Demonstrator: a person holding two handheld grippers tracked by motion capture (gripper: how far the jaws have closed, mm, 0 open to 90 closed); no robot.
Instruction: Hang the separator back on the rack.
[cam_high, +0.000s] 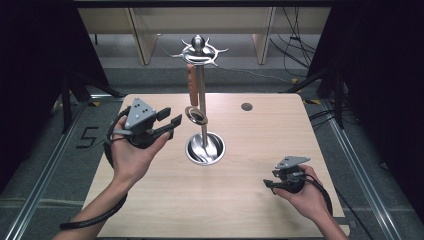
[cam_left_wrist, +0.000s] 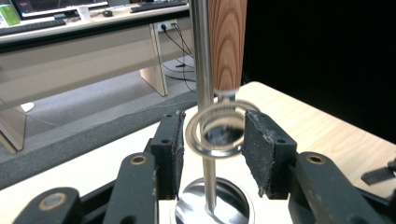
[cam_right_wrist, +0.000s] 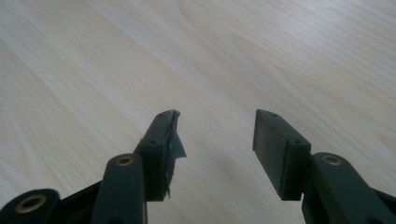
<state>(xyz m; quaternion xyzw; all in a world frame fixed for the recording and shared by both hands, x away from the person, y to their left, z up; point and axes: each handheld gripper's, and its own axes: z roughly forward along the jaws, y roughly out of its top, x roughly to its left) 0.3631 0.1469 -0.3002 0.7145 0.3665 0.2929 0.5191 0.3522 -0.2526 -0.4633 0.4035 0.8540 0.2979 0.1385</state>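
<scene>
Wood-handled coil whisk (cam_high: 194, 97) hangs from the steel stand (cam_high: 202, 107). Left gripper (cam_high: 169, 120), raised, jaws spread either side of its coil. Right gripper (cam_high: 269, 184) low over the table (cam_high: 260, 135), jaws parted, empty.

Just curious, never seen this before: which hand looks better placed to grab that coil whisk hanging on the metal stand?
The left. Its gripper is open, with the whisk's coil between the jaws, beside the stand. The right gripper sits low over the table, well away from the stand, so it would likely need a longer reach.
</scene>
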